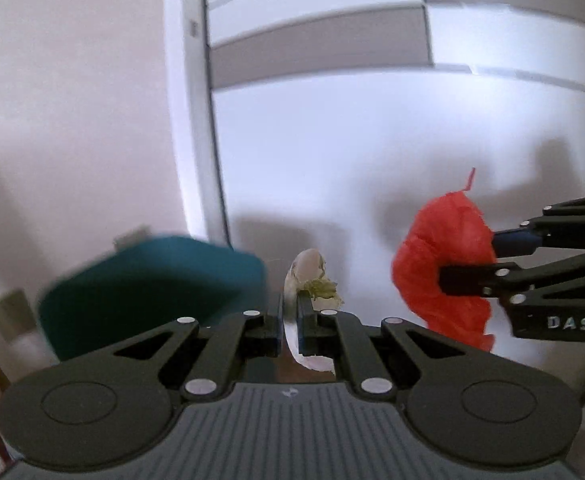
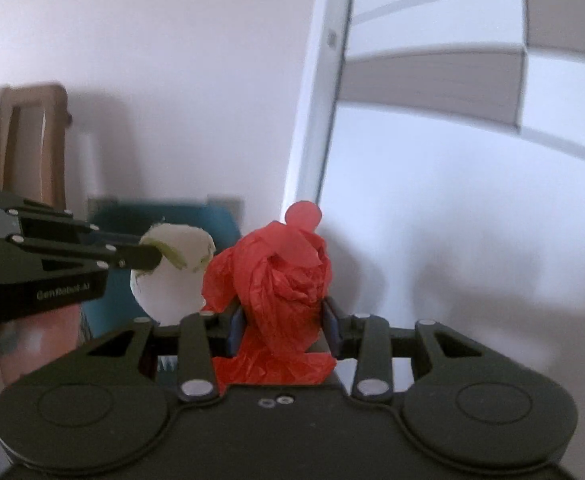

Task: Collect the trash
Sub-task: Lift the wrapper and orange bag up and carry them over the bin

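My left gripper (image 1: 290, 300) is shut on a thin white paper plate (image 1: 306, 268) held edge-on, with a smear of green scraps (image 1: 322, 288) on it. In the right wrist view the same plate (image 2: 176, 276) shows its round face beside the left gripper (image 2: 152, 256). My right gripper (image 2: 282, 320) is shut on a crumpled red plastic bag (image 2: 280, 280), which bulges above and below its pads. From the left wrist view that red bag (image 1: 440, 264) hangs at the right in the right gripper (image 1: 466, 260). Both are held up in the air.
A teal bin (image 1: 148, 288) stands low at the left against the pale wall, also seen behind the plate as a teal bin (image 2: 164, 220). A white door frame (image 1: 192, 120) and a white door with grey stripes (image 1: 372, 60) fill the background. A brown wooden frame (image 2: 32, 140) leans at far left.
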`<state>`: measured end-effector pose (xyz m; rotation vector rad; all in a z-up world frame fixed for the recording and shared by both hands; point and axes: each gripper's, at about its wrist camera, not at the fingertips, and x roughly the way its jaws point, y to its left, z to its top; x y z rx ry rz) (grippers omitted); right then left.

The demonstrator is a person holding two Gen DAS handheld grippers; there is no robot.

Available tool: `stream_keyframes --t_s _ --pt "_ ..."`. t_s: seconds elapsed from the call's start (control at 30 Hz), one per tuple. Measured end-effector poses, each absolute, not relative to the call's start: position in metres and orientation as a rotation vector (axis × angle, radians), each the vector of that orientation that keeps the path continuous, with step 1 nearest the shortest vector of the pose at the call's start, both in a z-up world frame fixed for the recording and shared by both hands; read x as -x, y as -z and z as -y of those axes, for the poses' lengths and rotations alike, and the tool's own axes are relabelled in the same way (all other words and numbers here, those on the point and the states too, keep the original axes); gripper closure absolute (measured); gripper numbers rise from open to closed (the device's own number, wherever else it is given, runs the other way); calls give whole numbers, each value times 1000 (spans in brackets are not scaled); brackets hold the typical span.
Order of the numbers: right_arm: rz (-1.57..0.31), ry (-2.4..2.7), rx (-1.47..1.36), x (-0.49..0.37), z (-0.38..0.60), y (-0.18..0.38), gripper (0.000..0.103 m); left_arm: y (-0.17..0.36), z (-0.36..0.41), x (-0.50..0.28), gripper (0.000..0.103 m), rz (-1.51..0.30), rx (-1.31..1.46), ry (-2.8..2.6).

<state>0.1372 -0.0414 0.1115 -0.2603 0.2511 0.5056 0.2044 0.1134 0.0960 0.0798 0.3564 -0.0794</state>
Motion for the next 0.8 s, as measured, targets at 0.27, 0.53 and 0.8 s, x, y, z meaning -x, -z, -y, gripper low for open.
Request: stream_keyframes --t_s 0.27,0.53,0.8 --pt "-190 -526 264 -175 -30 -158 65 -150 -167 -225 97 -311 -106 -50" --pt "-178 -503 214 -207 -75 -167 65 -150 -221 -252 97 -382 -102 -153" --pt "-97 -524 96 -227 -96 -179 65 -123 -242 -279 97 -456 -104 -177"
